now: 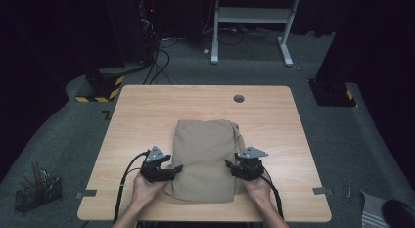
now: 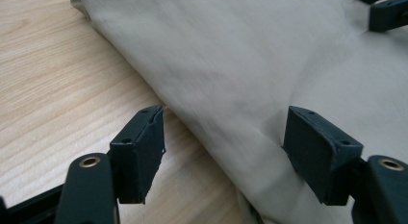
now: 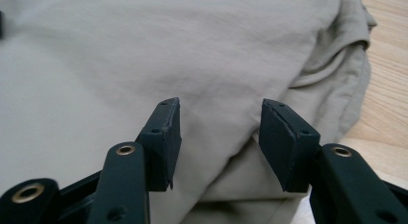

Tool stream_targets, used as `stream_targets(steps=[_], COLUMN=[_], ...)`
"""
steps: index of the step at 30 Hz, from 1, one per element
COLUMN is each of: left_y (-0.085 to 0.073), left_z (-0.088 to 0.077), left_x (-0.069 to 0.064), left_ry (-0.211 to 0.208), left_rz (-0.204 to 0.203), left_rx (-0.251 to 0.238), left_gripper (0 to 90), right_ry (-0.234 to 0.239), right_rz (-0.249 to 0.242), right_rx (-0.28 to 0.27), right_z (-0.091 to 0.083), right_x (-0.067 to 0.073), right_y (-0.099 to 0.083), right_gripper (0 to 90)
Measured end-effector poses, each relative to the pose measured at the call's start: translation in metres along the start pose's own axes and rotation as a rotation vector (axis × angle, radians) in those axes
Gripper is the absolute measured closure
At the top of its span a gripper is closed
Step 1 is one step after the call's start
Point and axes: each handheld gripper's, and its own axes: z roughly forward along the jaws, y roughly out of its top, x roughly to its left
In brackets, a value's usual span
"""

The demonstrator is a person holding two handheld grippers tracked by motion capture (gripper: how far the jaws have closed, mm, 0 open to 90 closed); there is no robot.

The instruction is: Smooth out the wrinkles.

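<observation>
2 hand-held grippers, left hand-held gripper (image 1: 177, 168) and right hand-held gripper (image 1: 229, 164), flank folded beige cloth (image 1: 205, 157), jaws apart.

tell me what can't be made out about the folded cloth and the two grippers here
- What garment the beige cloth is: folded, so its shape is hidden, high view.
- Cloth's near edge: cut off by the bottom of the left gripper view, behind the fingers.
- Whether the right gripper touches the cloth: its open fingers stand over it, contact not visible.
- Contents of the wire basket: too small and dark, high view.
- Left gripper fingertips: too small, high view.
</observation>
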Motion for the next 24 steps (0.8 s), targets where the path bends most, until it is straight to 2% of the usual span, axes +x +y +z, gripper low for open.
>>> stream_targets(steps=[3,8,13,17,20,24], left_y=[-0.005,-0.008,-0.010,-0.008,-0.005,-0.002], left_z=[0.002,0.006,0.011,0.016,0.018,0.023], left_x=[-0.003,-0.006,-0.008,-0.006,-0.006,-0.002], left_ry=[0.006,0.013,0.035,0.037,0.053,0.045], left_rz=[0.017,0.015,0.026,0.019,0.029,0.010], left_rx=[0.017,0.025,0.031,0.035,0.031,0.037], left_gripper=[30.7,30.8,31.1,31.0,31.0,31.0], right_ry=[0.010,-0.004,-0.018,-0.030,-0.040,-0.051], right_rz=[-0.006,-0.026,-0.028,-0.028,-0.030,-0.018], right_rx=[-0.001,0.039,0.074,0.078,0.079,0.085], right_z=[-0.004,-0.003,0.001,0.005,0.008,0.012], right_x=[0.007,0.011,0.010,0.008,0.005,0.000], right_y=[-0.005,-0.012,-0.016,-0.016,-0.013,-0.009], right_gripper=[47.4,45.3,43.9,43.8,43.6,43.6])
